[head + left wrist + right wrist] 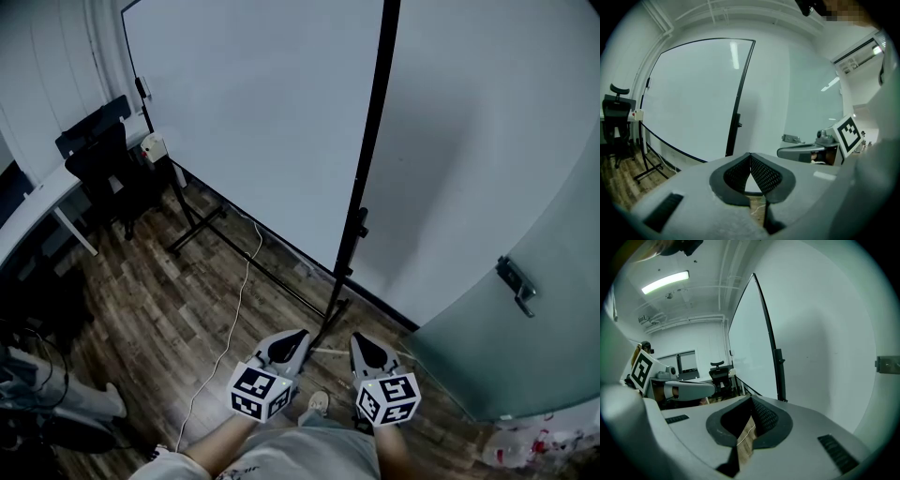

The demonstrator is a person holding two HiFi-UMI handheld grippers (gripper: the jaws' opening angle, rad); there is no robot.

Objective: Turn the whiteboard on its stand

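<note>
The large whiteboard in its black frame stands upright against the white wall, its right stand post running down to the wooden floor. Both grippers hang low in front of that post's foot, apart from it. My left gripper is shut with nothing in it, and my right gripper is shut and empty too. In the left gripper view the jaws meet, pointing at the board and post. The right gripper view shows shut jaws with the board seen edge-on and the post.
A black office chair and a white desk stand at the left. The stand's left foot and a white cable lie on the floor. A frosted glass door with a handle is at the right.
</note>
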